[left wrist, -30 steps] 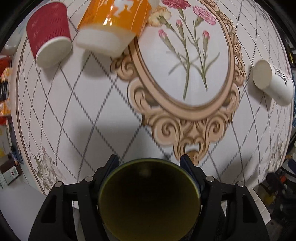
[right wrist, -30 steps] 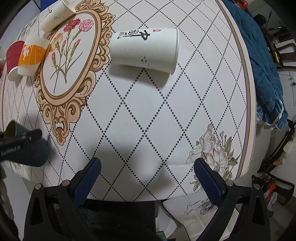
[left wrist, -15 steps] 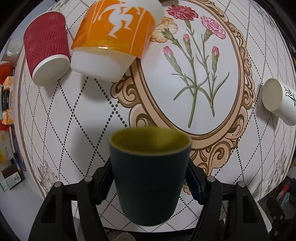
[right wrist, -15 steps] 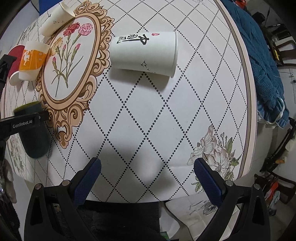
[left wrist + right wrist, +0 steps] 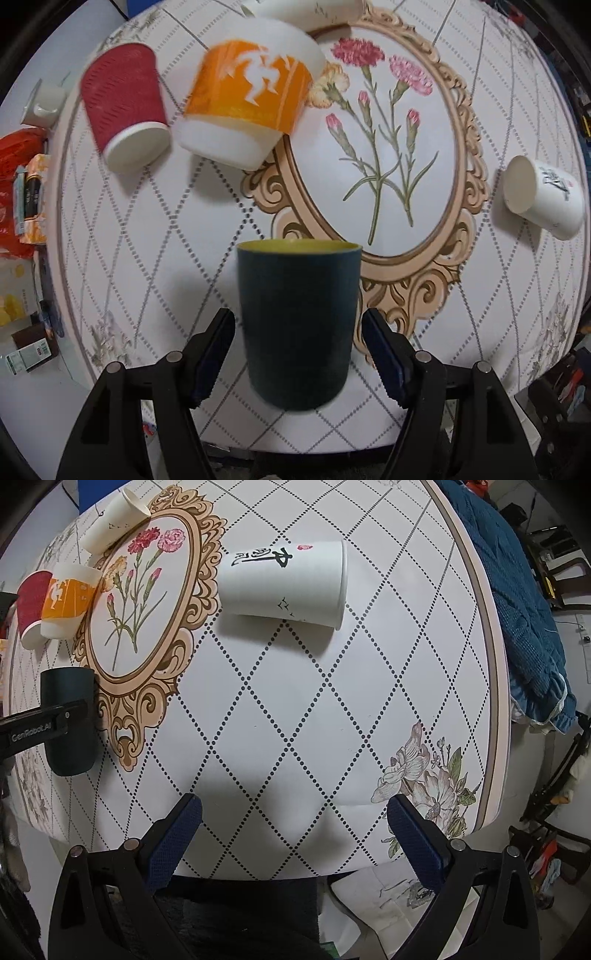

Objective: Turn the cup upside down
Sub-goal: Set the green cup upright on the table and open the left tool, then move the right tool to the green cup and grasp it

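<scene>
A dark teal cup [image 5: 297, 325] with a yellow-green inside stands between the fingers of my left gripper [image 5: 298, 352]. Its wide mouth rests on the tablecloth and its narrower base points toward the camera. The jaws stand a little apart from the cup's sides, so the gripper is open. The same cup [image 5: 70, 720] shows at the left of the right wrist view, with the left gripper's finger across it. My right gripper [image 5: 293, 836] is open and empty above the table's near edge.
A red ribbed cup [image 5: 123, 110] and an orange-and-white cup [image 5: 247, 107] lie on their sides at the far left. A white cup with black writing [image 5: 284, 583] lies on its side at the right. Another white cup [image 5: 112, 522] lies at the far edge.
My left gripper turned the teal cup over from mouth-toward-camera to mouth-down on the table, then opened its jaws off the cup. The right gripper has barely moved.
</scene>
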Tool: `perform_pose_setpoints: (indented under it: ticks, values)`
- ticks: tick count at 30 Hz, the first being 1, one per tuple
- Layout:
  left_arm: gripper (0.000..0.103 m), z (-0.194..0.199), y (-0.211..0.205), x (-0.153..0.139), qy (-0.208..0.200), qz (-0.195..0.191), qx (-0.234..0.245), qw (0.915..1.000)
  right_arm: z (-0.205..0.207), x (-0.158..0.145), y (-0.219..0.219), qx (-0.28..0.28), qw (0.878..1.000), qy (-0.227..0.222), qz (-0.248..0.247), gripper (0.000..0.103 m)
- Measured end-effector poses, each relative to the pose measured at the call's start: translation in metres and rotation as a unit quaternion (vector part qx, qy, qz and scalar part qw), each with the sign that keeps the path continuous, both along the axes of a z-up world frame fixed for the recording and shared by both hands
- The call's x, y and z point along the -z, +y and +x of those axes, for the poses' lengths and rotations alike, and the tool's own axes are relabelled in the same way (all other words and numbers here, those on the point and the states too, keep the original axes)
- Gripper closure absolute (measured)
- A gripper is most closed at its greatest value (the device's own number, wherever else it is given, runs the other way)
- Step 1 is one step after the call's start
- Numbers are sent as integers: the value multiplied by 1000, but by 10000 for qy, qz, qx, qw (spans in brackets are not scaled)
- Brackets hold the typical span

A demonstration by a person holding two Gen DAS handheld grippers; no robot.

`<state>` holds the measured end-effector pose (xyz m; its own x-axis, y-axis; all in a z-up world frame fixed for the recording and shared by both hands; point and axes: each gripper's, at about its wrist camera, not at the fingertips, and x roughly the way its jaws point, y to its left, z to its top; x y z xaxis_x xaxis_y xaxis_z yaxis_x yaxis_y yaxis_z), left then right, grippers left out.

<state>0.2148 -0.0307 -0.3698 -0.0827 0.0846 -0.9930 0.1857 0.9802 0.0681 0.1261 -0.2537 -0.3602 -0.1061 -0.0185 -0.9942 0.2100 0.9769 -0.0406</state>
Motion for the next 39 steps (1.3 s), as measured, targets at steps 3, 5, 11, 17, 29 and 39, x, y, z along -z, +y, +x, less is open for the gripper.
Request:
perform_pose_setpoints:
  ticks: [3, 5, 11, 17, 29, 39]
  values:
    - [33, -12, 11, -38, -254, -61, -74, 9996, -2, -9, 3, 27, 9999, -95, 17, 1]
    - [33, -22, 20, -62, -486, -139, -129, 9986, -5, -23, 7, 20, 9996, -273, -7, 1]
    - [33, -57, 51, -124, -1080, -40, -190, 9940, -22, -74, 35, -28, 9959, -897, 129, 1]
    - [33, -91, 80, -152, -1431, 6, -255, 9894, -38, -123, 81, -173, 9889, -1445, 289, 1]
    - [33, -130, 131, -178, -1622, -9, -584, 9850, -72, -173, 153, -473, 9797, -1885, 484, 1]
    - [5, -120, 155, -164, -1706, 124, -1121, 9789, -58, -168, 175, -895, 9793, -1708, 612, 1]
